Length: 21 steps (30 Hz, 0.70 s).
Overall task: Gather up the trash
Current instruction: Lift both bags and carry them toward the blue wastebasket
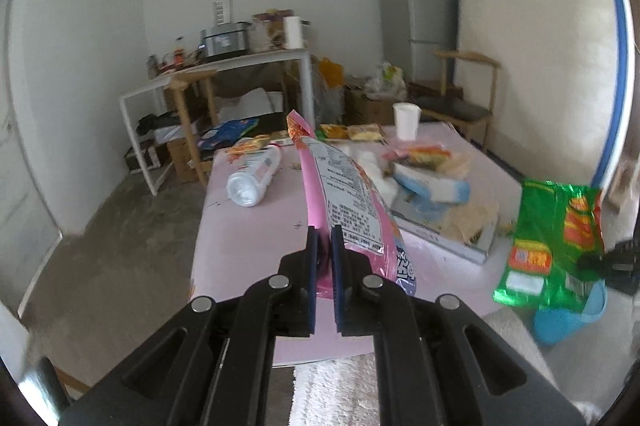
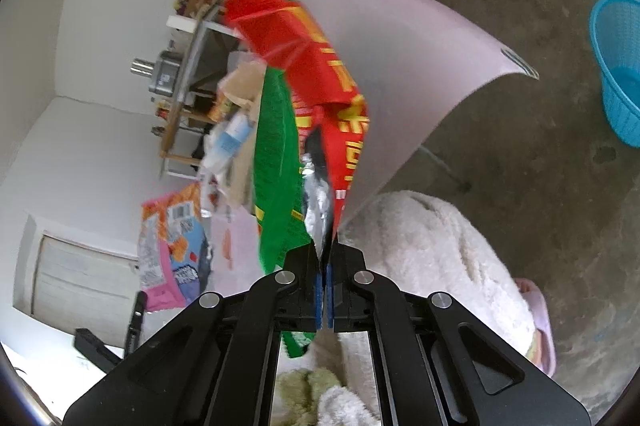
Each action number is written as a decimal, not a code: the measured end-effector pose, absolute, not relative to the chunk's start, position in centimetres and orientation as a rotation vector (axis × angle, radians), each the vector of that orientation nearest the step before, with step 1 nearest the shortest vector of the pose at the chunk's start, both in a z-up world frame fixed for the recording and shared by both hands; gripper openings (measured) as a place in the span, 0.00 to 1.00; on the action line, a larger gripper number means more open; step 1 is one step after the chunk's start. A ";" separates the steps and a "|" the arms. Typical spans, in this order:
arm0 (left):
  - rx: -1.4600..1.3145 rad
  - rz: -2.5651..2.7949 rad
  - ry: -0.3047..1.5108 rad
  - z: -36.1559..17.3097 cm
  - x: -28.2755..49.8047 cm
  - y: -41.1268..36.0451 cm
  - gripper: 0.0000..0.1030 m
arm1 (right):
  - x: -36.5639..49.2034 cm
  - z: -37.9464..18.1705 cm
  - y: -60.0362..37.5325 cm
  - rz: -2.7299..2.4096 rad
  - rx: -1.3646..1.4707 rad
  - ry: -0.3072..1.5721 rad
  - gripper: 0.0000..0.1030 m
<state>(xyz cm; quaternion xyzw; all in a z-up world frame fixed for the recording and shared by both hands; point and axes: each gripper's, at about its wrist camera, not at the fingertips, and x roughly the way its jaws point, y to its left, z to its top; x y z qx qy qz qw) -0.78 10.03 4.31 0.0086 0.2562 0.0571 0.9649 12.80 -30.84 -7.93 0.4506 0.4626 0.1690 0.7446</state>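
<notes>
My left gripper (image 1: 324, 238) is shut on the edge of a pink snack bag (image 1: 340, 186), which stands up off the pink table (image 1: 248, 238). In the right wrist view the same pink snack bag (image 2: 168, 246) hangs at the lower left. My right gripper (image 2: 323, 250) is shut on a green and red foil snack bag (image 2: 304, 114), held in the air. That green snack bag (image 1: 552, 242) shows at the right of the left wrist view, above a blue basket (image 1: 568, 318). The blue basket (image 2: 620, 66) stands on the floor.
On the table lie a plastic bottle (image 1: 256, 178), a white paper cup (image 1: 406, 120), several snack wrappers (image 1: 352, 132), tissue packs (image 1: 432, 186) and a flat box (image 1: 452, 230). A fluffy white sleeve (image 2: 432, 258) is near the grippers. Behind stand a shelf (image 1: 240, 66), a chair (image 1: 460, 98) and a fridge (image 1: 420, 10).
</notes>
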 end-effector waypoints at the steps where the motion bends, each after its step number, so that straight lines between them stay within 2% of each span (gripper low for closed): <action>1: -0.021 0.124 0.507 4.7 -1.1 10.9 0.05 | 12.8 -7.6 -31.0 0.375 0.996 1.003 0.00; 11: -0.218 0.070 0.378 8.9 -3.5 14.2 0.05 | 11.5 -3.0 -33.2 0.428 1.008 0.823 0.00; 19: -0.214 -0.141 0.300 12.5 -2.3 9.9 0.04 | 8.7 -0.9 -36.6 0.400 1.018 0.674 0.00; 21: -0.203 -0.205 0.301 13.1 -1.5 8.1 0.00 | 7.3 -1.0 -37.9 0.370 1.024 0.635 0.00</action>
